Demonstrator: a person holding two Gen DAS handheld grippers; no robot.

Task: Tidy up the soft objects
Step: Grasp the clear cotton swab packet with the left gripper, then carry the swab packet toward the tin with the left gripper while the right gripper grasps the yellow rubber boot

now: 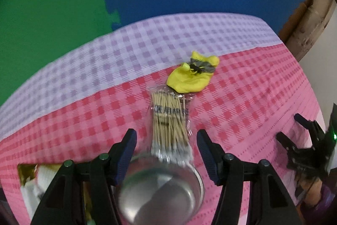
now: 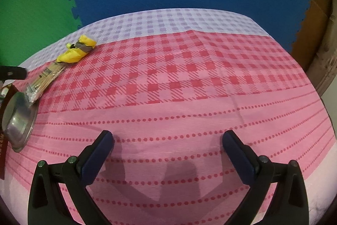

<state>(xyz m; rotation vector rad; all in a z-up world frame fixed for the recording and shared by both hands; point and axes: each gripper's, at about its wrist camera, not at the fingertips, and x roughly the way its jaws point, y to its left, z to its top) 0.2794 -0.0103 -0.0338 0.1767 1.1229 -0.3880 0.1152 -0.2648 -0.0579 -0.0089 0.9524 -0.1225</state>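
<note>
My left tongs (image 1: 166,148) hover spread over the steel bowl (image 1: 160,193); cotton-swab packet (image 1: 169,119) ahead; right tongs (image 2: 168,149) spread, holding nothing.

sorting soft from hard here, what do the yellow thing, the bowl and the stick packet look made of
Yellow thing: limp, wrinkled, matte, probably rubber or thin plastic, with a grey tape-like band.
Bowl: shiny mirror-like metal, likely steel.
Stick packet: glossy clear plastic film around pale sticks with white tips, seemingly wood with cotton.
</note>
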